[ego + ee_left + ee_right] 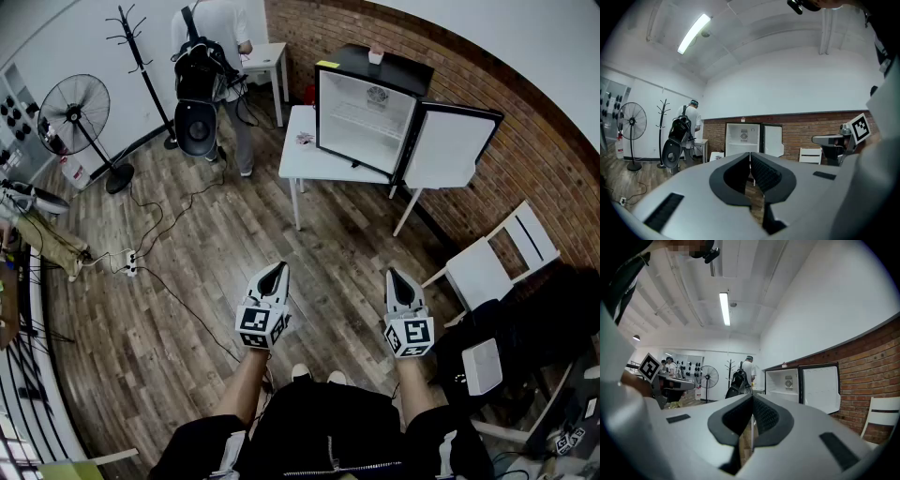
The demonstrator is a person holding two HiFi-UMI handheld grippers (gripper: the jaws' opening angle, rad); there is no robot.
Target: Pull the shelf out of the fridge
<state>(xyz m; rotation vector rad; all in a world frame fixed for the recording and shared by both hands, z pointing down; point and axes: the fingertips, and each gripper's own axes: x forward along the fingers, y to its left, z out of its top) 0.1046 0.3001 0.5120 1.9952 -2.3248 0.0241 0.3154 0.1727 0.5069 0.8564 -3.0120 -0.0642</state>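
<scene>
A small black fridge stands on a white table against the brick wall, its door swung open to the right. A wire shelf lies across its white inside. The fridge also shows far off in the left gripper view, and the fridge in the right gripper view. My left gripper and right gripper are held over the wood floor, well short of the table. Both are shut with nothing between the jaws.
A person with a black backpack stands at the back by a small white table. A floor fan, a coat stand and cables are at the left. White chairs stand at the right.
</scene>
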